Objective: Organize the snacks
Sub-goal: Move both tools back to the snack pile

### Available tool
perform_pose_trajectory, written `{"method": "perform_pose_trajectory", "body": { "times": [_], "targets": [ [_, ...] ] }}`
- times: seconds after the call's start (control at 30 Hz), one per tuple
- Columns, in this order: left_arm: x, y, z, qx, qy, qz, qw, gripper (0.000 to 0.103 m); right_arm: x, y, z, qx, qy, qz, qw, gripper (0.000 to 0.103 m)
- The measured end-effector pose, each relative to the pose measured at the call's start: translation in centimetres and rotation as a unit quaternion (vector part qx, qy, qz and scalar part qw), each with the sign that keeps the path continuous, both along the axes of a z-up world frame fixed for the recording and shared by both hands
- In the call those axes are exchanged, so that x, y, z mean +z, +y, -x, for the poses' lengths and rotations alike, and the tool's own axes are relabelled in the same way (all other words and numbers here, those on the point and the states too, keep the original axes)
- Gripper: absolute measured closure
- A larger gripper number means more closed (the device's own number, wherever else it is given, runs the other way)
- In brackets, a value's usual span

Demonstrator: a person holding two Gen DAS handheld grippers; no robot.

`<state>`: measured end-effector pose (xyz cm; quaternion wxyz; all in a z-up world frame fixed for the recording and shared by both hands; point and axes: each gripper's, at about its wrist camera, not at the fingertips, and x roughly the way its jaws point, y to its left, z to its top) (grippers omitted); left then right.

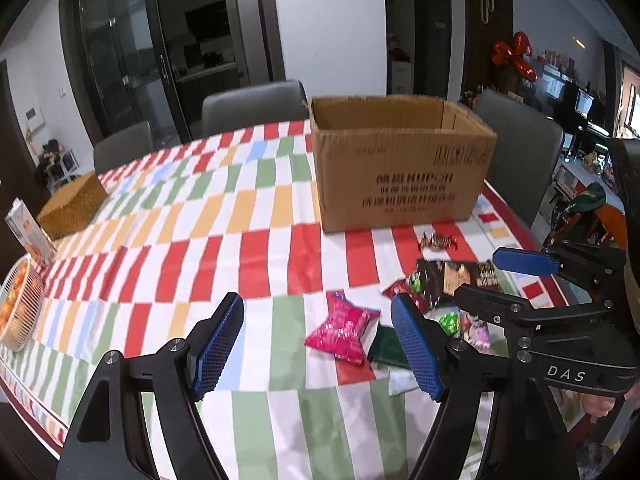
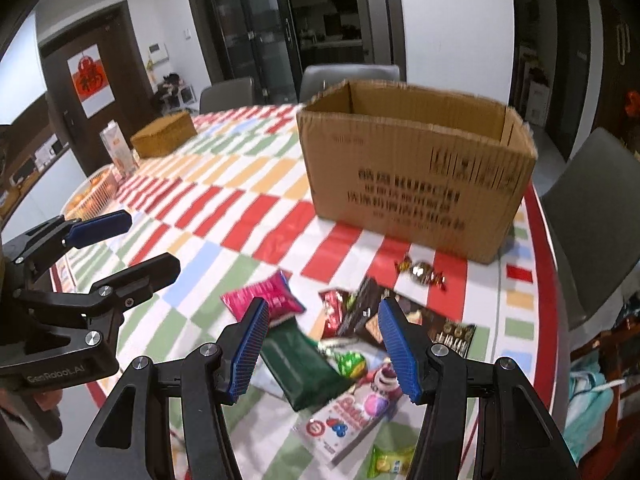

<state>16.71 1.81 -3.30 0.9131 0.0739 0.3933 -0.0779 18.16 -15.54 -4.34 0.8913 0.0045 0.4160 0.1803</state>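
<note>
Left wrist view: the left gripper (image 1: pixel 318 346) hangs with jaws apart and nothing between them above the checked tablecloth (image 1: pixel 208 216), one pink snack packet (image 1: pixel 342 332) lying just inside its right finger, the snack pile (image 1: pixel 448 284) beyond to the right under the right gripper (image 1: pixel 492 280), and one open cardboard box (image 1: pixel 400 168) farther back. Right wrist view: the right gripper (image 2: pixel 320 344), jaws likewise apart and empty, hovers over the pile, where one dark green packet (image 2: pixel 304 364), one strawberry-bear box (image 2: pixel 352 408) and one gold-wrapped candy (image 2: pixel 420 272) can be counted; the box stands behind them.
</note>
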Motion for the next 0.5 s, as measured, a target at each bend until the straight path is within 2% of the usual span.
{"method": "perform_pose_trajectory", "body": {
  "times": [0.5],
  "targets": [
    [-5.8,-0.6,-1.2,-0.019,0.07,-0.029,0.997,0.027,-5.4,0.1,-0.8,0.004,0.073,0.043,0.996,0.045]
  ]
}}
